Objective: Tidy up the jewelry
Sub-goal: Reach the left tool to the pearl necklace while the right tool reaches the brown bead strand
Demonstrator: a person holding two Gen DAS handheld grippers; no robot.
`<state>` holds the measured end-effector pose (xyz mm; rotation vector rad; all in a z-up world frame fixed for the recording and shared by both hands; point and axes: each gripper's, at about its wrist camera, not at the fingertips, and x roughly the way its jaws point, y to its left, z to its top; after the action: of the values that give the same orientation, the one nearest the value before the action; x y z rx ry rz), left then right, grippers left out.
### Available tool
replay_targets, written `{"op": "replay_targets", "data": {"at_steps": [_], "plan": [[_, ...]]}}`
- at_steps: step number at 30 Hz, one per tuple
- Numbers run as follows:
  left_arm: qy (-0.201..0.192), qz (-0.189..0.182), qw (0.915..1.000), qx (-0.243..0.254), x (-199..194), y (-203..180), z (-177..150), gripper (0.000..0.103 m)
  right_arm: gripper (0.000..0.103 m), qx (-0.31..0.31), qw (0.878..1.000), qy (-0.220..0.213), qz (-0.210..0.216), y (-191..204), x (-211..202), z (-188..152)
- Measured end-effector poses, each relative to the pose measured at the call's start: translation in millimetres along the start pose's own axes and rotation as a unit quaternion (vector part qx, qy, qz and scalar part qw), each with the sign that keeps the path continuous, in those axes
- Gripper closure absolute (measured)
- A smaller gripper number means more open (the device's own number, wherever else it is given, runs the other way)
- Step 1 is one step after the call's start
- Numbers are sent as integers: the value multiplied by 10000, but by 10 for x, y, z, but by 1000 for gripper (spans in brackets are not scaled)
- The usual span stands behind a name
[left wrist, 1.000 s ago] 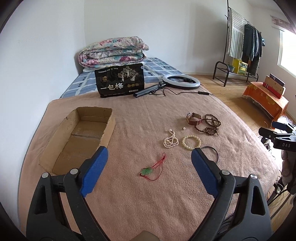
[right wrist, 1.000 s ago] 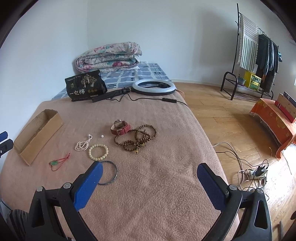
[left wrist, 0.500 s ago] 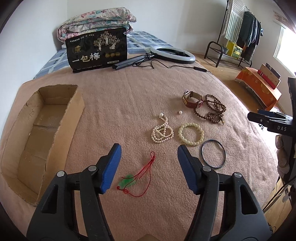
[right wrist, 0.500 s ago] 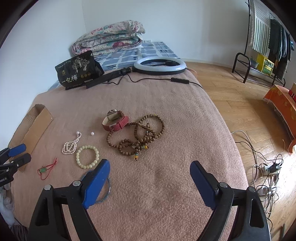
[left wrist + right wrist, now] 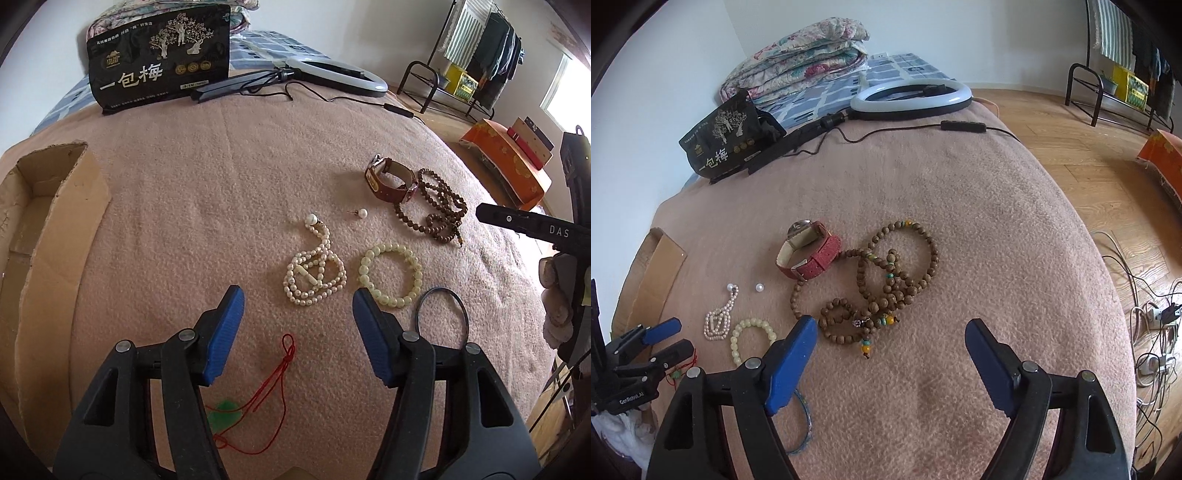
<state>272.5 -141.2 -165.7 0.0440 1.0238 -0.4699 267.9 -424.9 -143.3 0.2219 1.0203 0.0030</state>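
Note:
Jewellery lies on a pink blanket. My left gripper (image 5: 297, 295) is open and empty, low over the near end of a pearl necklace (image 5: 325, 240). A red cord with a green pendant (image 5: 280, 373) lies under its fingers. Beside the necklace are a pale bead bracelet (image 5: 388, 248), a blue bangle (image 5: 463, 314) and a loose pearl earring (image 5: 362, 213). My right gripper (image 5: 891, 324) has its jaws closing with nothing between them, just short of the brown wooden beads (image 5: 897, 288). A red-strapped watch (image 5: 812, 258) lies left of those beads. An open cardboard box (image 5: 55, 240) sits at the left.
A black snack bag (image 5: 159, 70), a ring light (image 5: 912, 96) with its cable and a folded quilt (image 5: 801, 55) lie at the far end. The bed's right edge drops to a wooden floor with cables (image 5: 1152, 332). A clothes rack (image 5: 476, 59) stands beyond.
Both grippers have come down and forward toward the jewellery, tilting more steeply downward. The jaws of both have narrowed, the left more than the right.

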Motion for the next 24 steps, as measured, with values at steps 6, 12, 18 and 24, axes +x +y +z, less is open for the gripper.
{"op": "replay_targets", "data": {"at_steps": [6, 12, 18, 24], "plan": [[145, 93, 9997, 166, 213, -50, 55, 48, 18, 213, 9996, 177, 102, -20, 183, 105], [172, 110, 9996, 175, 319, -36, 66, 54, 18, 456, 9982, 354, 169, -47, 337, 169], [159, 89, 9998, 125, 358, -8, 66, 62, 18, 598, 9964, 590, 129, -23, 523, 180], [99, 107, 9999, 77, 392, -9, 87, 78, 24, 449, 9967, 637, -245, 78, 622, 207]]}}
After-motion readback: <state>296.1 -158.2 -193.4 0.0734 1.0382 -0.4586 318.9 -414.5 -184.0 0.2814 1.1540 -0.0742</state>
